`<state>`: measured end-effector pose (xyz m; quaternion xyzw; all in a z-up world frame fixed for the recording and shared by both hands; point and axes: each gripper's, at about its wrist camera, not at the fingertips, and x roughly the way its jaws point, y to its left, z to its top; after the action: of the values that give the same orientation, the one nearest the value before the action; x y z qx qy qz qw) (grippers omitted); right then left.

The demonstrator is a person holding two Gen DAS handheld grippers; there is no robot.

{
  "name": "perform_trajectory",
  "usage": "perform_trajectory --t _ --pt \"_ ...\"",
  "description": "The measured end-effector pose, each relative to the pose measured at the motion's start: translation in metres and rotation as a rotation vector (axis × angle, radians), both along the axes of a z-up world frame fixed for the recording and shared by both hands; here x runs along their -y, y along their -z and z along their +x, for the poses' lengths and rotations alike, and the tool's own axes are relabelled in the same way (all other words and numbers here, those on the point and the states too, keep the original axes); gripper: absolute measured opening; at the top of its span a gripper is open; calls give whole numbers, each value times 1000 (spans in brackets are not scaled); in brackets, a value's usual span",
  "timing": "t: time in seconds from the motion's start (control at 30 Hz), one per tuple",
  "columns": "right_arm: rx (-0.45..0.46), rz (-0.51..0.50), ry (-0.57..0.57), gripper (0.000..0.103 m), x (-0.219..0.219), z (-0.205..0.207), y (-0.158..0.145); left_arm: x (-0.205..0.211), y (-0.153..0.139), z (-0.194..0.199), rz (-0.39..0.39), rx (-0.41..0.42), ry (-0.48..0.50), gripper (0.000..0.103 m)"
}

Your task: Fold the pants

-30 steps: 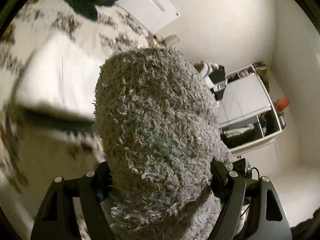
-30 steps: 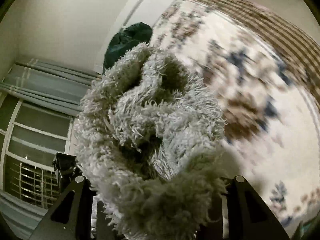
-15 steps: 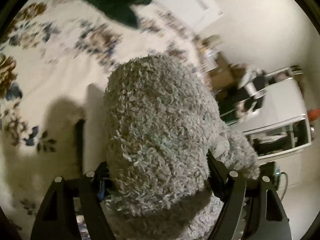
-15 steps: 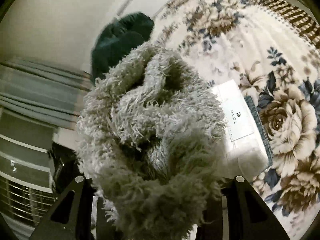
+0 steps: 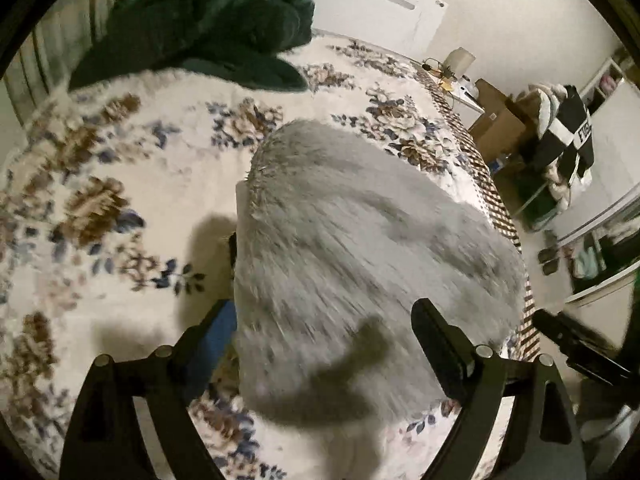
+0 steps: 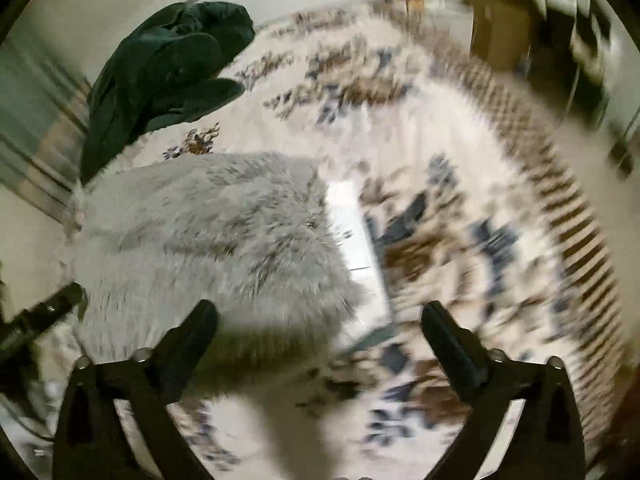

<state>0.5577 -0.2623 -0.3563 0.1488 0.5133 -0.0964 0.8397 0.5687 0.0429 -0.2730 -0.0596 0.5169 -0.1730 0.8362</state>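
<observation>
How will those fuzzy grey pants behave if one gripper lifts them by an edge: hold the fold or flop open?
Probably flop: the grey pants lie as a soft, rounded heap on the floral bedspread, no stiff edges. Likely light for their bulk, since the pile looks airy. The shaggy surface should grip the fingers rather than slip.

The fuzzy grey pants (image 5: 360,264) lie mid-frame on the floral bedspread (image 5: 120,184), between the left gripper's (image 5: 324,328) spread fingers.

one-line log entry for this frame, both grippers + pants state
left gripper: open | right gripper: open | grey fluffy pants: released, lying on floral bedspread
</observation>
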Motion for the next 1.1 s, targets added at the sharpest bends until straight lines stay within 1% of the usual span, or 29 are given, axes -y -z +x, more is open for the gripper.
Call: perform_trajectory --t 0.07,0.13,0.27,0.33,0.37,0.6,0.77,0.93,1.03,1.1 --pt "25 -77 -6 103 -6 -17 -25 5 -18 -22 26 46 -7 89" --pt "57 -124 -6 103 -11 -41 -51 8 -35 -42 41 74 -14 89" --pt "114 -164 -16 103 -26 -93 -98 11 -82 -91 60 152 -39 89" --pt "148 -181 -21 103 -33 -127 -126 12 -99 -110 78 185 -51 89" --pt "156 -182 -22 103 -34 -136 -134 14 -111 -123 87 211 -56 89" --pt "262 -218 -65 103 -46 -235 -218 19 -171 -209 101 307 -97 89" --pt "329 -206 -97 103 -48 -301 -273 22 -208 -264 111 361 -124 89" --pt "399 -204 -133 103 -55 -366 -327 23 -237 -309 143 415 -165 89" --pt "423 -209 -145 103 -58 -395 -349 17 -250 -329 124 422 -187 89" --pt "437 -204 -152 103 -61 -415 -363 16 -255 -338 125 438 -190 90"
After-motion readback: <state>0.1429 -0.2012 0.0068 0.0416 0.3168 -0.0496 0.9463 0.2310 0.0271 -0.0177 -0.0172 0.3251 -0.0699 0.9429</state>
